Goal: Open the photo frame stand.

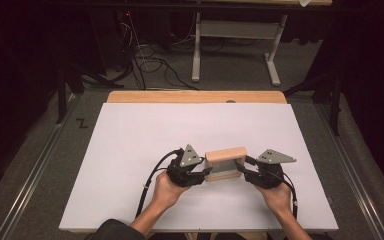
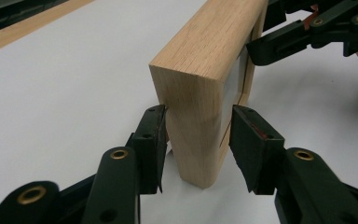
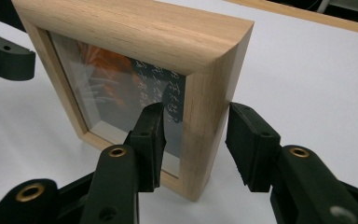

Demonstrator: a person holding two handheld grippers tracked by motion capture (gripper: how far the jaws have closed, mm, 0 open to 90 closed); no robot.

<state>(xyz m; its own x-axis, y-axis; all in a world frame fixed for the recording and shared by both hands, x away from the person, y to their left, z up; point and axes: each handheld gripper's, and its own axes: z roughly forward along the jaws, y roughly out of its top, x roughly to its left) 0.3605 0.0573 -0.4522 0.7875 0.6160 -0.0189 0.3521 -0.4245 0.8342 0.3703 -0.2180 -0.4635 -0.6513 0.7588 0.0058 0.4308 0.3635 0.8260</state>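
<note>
Reaching in from the near edge of the high view, the person's left hand (image 1: 166, 190) and right hand (image 1: 278, 196) each carry a black two-jaw gripper. The left gripper (image 1: 198, 172) and the right gripper (image 1: 245, 170) meet a light wooden picture frame (image 1: 225, 163) from its two ends. It stands upright on the white table (image 1: 130, 145), toward the near middle.

From the left gripper view, the left gripper (image 2: 199, 144) straddles one upright side of the frame (image 2: 200, 84); one jaw lies against the wood, the other stands a little off it, so the jaws are part open, not clamped. From the right gripper view, the right gripper (image 3: 193, 142) straddles the opposite side of the frame (image 3: 168, 42), both jaws narrowly apart from it. Behind the glass sits an orange and dark print.

Farther off, a bare wooden strip (image 1: 195, 96) runs along the far edge of the table, and beyond it grey floor with cables (image 1: 150, 62).
</note>
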